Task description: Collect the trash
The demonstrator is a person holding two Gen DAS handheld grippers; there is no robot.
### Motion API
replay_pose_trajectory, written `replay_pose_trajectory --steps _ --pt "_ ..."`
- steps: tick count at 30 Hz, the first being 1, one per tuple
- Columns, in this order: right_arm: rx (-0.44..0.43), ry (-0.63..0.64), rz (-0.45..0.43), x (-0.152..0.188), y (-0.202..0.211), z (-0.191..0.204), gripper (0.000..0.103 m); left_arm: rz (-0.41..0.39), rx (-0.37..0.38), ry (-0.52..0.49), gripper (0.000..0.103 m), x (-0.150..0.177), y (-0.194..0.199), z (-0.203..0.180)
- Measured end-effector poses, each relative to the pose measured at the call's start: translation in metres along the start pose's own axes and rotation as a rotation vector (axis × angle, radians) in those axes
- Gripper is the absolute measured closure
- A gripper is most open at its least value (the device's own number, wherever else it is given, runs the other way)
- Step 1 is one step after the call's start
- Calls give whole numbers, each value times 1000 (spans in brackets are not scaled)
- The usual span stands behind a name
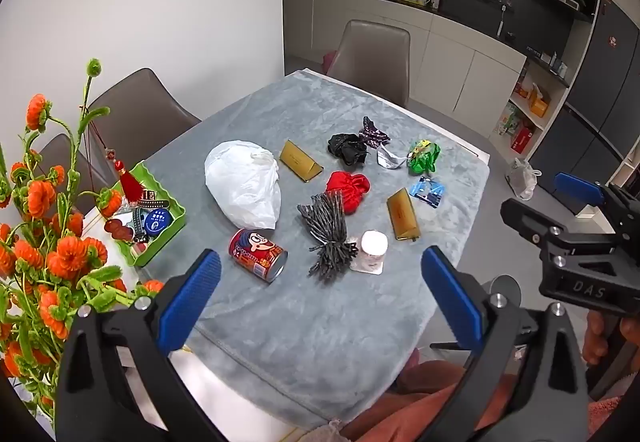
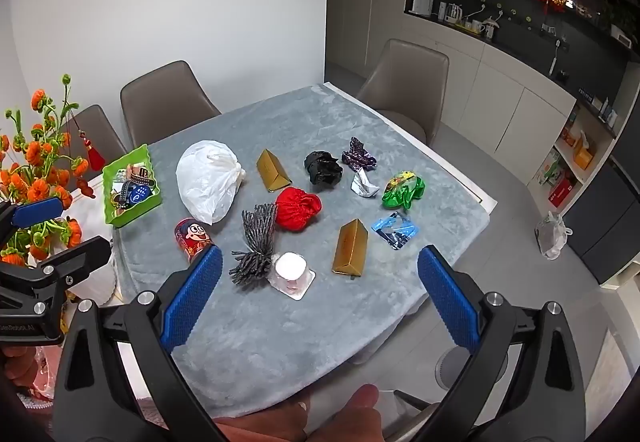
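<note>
- The left gripper (image 1: pixel 320 298) is held above the near edge of the tabletop (image 1: pixel 280 322); its blue fingers (image 1: pixel 188 302) are spread wide and nothing is gripped or touched.
- The right gripper (image 2: pixel 318 298) is held likewise, fingers (image 2: pixel 192 302) released and wide apart, clear of all items.
- Trash is scattered on the grey cloth: a white bag (image 2: pixel 208 182), a red can (image 2: pixel 192 240) lying on its side, a grey bundle (image 2: pixel 256 246) touching a white cup (image 2: pixel 291 270), two gold boxes (image 2: pixel 352 248), a red pouch (image 2: pixel 298 208), and black (image 2: pixel 323 167), purple (image 2: pixel 358 154), green (image 2: pixel 403 188) and blue wrappers (image 2: pixel 395 229).
- A green tray (image 2: pixel 132 214) is seen at the left edge, beside orange flowers (image 1: pixel 52 242).
</note>
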State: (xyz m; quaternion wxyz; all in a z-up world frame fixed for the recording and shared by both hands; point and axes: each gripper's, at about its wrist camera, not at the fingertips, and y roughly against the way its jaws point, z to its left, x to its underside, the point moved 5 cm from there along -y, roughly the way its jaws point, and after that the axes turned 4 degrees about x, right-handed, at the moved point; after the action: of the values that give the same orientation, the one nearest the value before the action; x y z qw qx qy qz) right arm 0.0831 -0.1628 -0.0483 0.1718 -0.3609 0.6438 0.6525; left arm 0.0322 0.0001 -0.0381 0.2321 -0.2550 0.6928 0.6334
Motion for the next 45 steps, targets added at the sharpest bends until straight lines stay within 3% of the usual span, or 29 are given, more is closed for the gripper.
replay_pose_trajectory --steps 27,45 --pt "5 3 0 -1 -3 -2 8 5 -21 -6 4 4 -16 2" --pt "11 8 -4 -1 -5 1 8 5 -23 10 4 0 -4 7"
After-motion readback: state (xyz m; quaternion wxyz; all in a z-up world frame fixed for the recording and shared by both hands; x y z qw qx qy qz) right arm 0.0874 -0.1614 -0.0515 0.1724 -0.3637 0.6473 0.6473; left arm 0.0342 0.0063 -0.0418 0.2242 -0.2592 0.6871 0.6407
